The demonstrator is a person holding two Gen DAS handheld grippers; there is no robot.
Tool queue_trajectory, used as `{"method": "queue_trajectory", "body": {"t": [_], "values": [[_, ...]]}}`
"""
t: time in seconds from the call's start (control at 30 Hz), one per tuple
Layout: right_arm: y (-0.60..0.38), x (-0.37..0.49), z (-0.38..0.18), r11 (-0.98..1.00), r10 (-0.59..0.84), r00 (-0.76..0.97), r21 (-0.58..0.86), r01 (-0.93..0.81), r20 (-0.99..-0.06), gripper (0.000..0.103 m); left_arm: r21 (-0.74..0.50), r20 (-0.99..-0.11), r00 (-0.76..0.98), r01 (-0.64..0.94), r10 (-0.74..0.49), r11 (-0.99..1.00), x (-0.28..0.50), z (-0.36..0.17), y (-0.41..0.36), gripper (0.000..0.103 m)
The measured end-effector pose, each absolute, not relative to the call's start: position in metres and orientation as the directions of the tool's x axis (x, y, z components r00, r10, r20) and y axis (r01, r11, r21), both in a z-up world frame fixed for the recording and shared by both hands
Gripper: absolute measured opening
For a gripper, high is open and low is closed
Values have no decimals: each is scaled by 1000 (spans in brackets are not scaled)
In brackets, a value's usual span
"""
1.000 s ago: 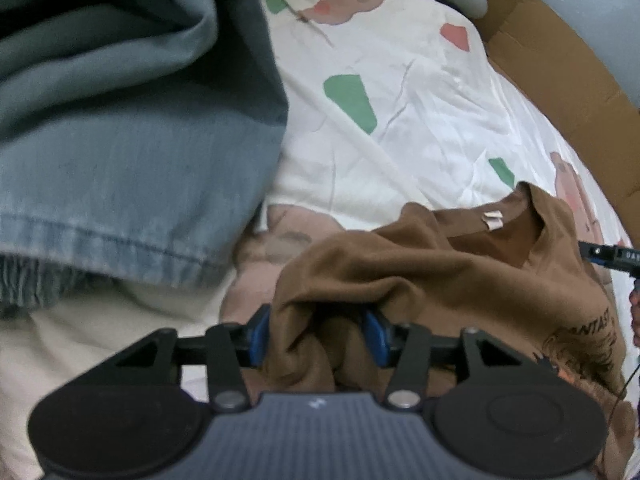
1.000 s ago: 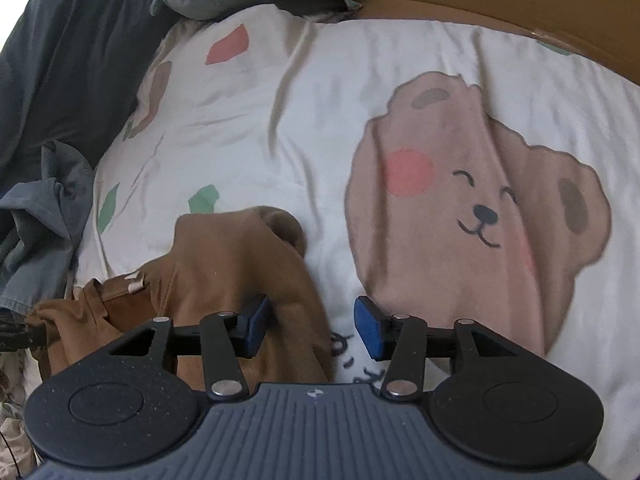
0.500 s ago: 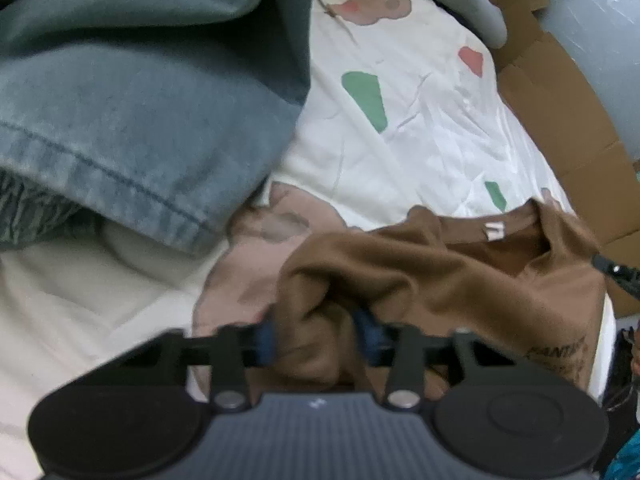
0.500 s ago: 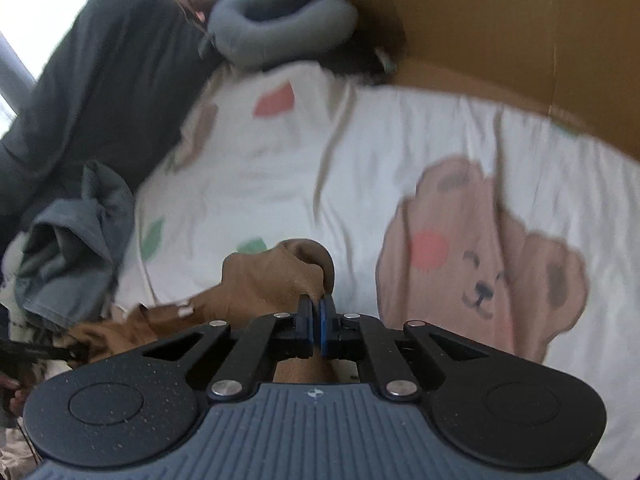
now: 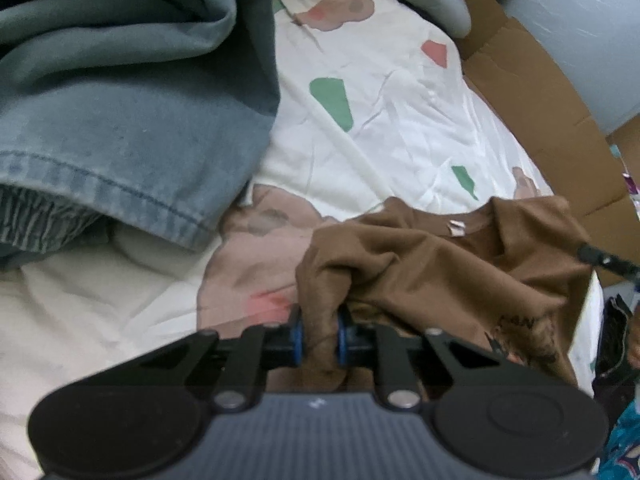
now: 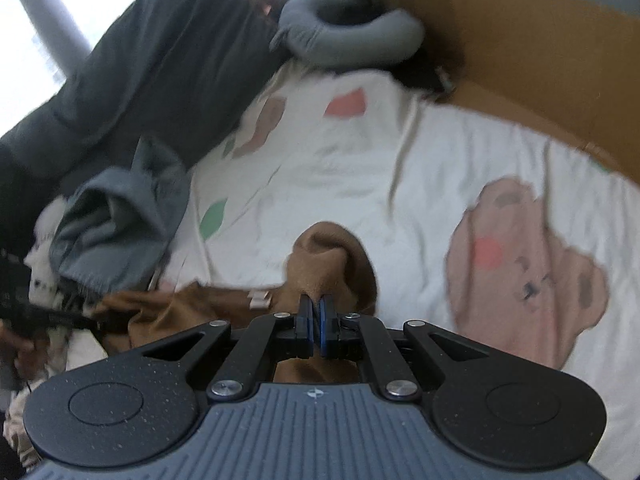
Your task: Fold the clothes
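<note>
Bear-print bedsheet (image 5: 400, 128) | cardboard (image 6: 520, 52) behind | denim pile (image 5: 120, 120) left

Brown shirt (image 5: 460, 264) with a black print and a small white neck label (image 5: 456, 228); white sheet (image 5: 392, 128) patterned with green and coral patches and pinkish-brown bears with red cheeks; faded blue denim (image 5: 120, 148); grey neck pillow (image 6: 352, 40); tan cardboard (image 6: 532, 56); black grippers, blue pads (image 5: 297, 334).

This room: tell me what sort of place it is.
Probably a bedroom at home: the brown shirt lies on a bed under a bear-print sheet, with a grey neck pillow at its head and jeans heaped beside it.
</note>
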State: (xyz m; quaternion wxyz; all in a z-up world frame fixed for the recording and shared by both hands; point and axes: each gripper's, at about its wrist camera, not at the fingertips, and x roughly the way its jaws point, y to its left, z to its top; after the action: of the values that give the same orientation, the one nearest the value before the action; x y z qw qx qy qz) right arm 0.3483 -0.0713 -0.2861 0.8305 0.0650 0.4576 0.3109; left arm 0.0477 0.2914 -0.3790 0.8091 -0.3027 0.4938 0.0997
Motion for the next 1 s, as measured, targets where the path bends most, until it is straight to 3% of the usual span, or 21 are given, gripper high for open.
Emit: {"method": "queue_trajectory", "body": {"t": [0.67,0.83,0.9,1.0], "values": [[20,280,-329,650,678,83,544,-530,-730,1,-383,-871,467,-454,-151,804,24,-378,287,15],[14,287,-323,637,688,59,564,-525,-723,7,-383,-873,464,-457,-151,803,23,-380,287,15],[7,296,-314,635,695,71,566,-525,-715,18,-383,-873,464,-460,-151,801,22,-380,287,15],[-7,312,-306,667,681,127,539,-515,-721,24,-383,-873,464,-464,-149,799,22,-382,287,15]]}}
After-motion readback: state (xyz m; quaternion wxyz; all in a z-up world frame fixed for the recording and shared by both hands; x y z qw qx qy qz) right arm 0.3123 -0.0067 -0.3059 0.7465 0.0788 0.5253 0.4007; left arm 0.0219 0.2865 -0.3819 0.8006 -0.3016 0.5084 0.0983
